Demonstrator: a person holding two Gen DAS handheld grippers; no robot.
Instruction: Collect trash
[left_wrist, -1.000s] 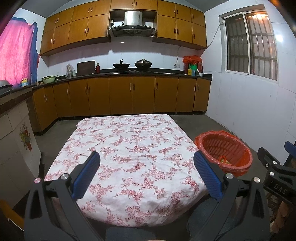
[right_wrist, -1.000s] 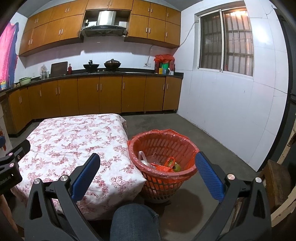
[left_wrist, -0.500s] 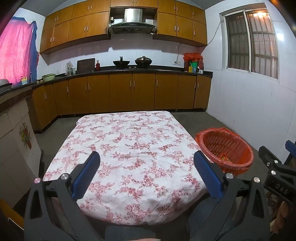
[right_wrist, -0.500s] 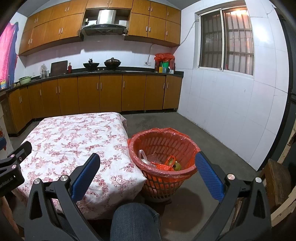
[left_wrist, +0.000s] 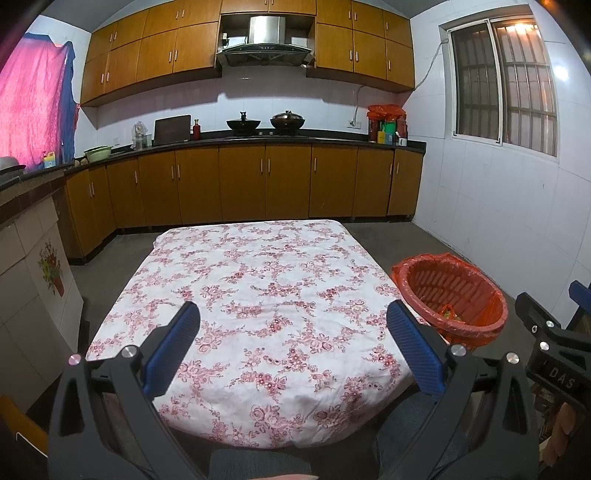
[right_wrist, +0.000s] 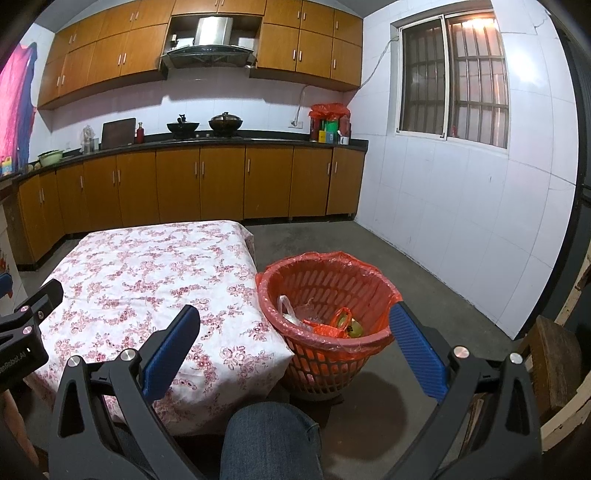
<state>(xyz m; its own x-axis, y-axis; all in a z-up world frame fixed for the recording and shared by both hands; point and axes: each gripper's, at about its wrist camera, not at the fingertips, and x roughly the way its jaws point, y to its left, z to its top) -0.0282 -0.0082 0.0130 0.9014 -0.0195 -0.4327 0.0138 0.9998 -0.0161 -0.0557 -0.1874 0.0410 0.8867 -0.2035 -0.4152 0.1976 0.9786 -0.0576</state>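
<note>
My left gripper (left_wrist: 291, 339) has lifted and tipped up a little over the last second: the table (left_wrist: 258, 295) now sits lower in the frame and more of the cupboards shows above it. My right gripper (right_wrist: 293, 343) has hardly shifted. Both have their jaws spread wide with nothing between them. I read this as a pause between pickups, or the end of the job, since I find no loose trash left on the cloth.

What has been collected lies in the basket (right_wrist: 325, 354), lower middle of the right view: a whitish plastic bag (right_wrist: 291, 308), orange wrappers (right_wrist: 334, 325) and something yellow-green that I cannot identify at this size. The basket is lined with a red bag and stands on the floor just beside the table's right corner. In the left view it sits at the right edge, with only a scrap of its contents showing.

The table is covered by a white cloth with a red flower print, slightly wrinkled, draped over the edges. My knee in jeans (right_wrist: 269, 439) shows at the bottom centre. Behind are brown wooden cupboards (left_wrist: 240, 181), a dark counter with two pots (left_wrist: 266, 122) under a steel hood (left_wrist: 264, 40), a barred window (left_wrist: 502, 81) at upper right, and a pink cloth (left_wrist: 33, 107) hanging at upper left. The floor is bare grey concrete.
</note>
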